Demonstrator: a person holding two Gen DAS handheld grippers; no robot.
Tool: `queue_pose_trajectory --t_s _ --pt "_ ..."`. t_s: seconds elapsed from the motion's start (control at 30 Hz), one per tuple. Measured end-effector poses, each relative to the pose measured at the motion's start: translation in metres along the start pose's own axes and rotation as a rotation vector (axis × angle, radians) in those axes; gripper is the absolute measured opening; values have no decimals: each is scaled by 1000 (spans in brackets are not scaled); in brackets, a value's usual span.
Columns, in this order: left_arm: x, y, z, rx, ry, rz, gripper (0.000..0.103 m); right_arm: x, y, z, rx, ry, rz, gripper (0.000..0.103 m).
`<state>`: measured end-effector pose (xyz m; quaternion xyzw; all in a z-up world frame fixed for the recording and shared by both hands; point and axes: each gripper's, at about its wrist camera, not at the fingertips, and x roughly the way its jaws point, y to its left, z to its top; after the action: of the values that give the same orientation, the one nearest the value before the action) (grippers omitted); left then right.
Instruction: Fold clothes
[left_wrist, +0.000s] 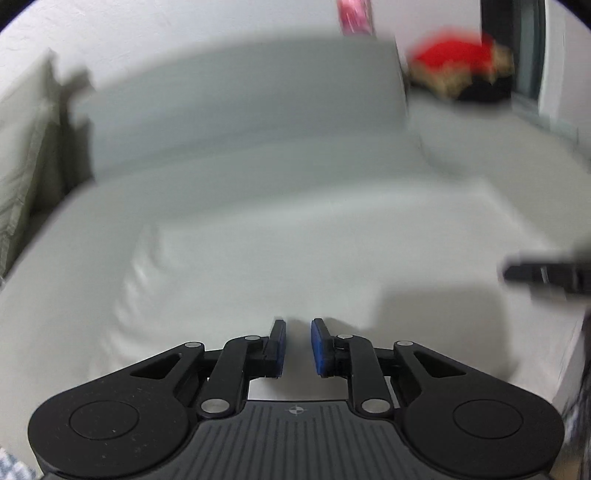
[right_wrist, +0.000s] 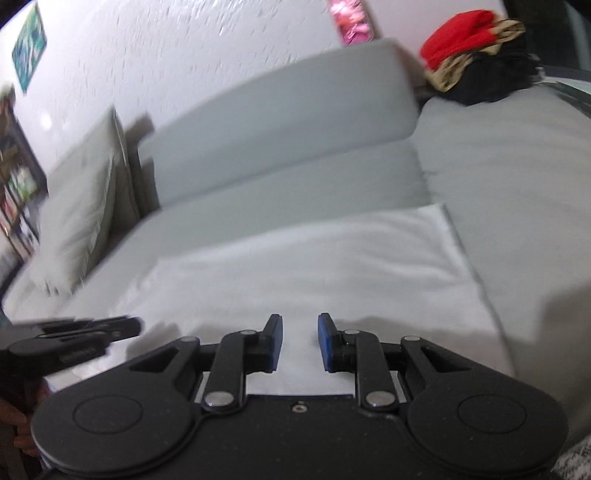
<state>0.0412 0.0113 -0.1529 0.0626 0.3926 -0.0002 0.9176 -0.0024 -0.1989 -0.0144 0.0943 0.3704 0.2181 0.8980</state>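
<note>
A white cloth lies spread flat on the grey sofa, its near edge running under both of my tools. It looks thin and soft, with shallow ripples across it, so I judge it light, limp and quick to bunch; nothing about it is fragile, but it will slide on the smooth cushion if I drag it rather than lift it.

My right tool hangs just above the cloth's near edge with its blue pads a narrow gap apart and nothing between them. My left tool is the same: pads slightly parted, empty, low over the pale fabric, though that view is too blurred to tell cloth from cushion. The two tools sit side by side, near each other.

The best hold, I think, is at the near corners or along the near hem, one tool to each side, pinching a small fold of edge so both layers stay caught. A heap of red and dark clothes waits at the far right end of the sofa, well apart.
</note>
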Motion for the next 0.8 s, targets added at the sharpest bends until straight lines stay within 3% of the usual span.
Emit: queue_pose_trajectory --t_s 0.1,0.17,0.3,0.43,0.5,0.57,0.7,0.8 --pt "-6 -3 -9 61 56 13 18 1 10 -9 -39 109 -38 20" --pt "-23 12 -17 25 90 -35 18 -14 15 -11 -65 199 -44 20" --pt "-49 37 -41 -59 104 -88 11 -47 10 -28 -62 284 -52 19" --pt "-75 38 -29 -86 -84 -111 12 -72 11 -29 -54 167 -23 19" --pt "-67 27 -14 -57 -121 -103 13 -65 18 -14 -79 87 -21 19" --pt "-46 13 5 -37 -134 -107 13 -47 31 2 -93 45 -20 18" --pt "6 -15 32 12 -107 -93 20 11 52 23 -139 57 -42 18" --pt "32 -23 27 13 -23 -119 15 40 48 25 -121 105 -67 18"
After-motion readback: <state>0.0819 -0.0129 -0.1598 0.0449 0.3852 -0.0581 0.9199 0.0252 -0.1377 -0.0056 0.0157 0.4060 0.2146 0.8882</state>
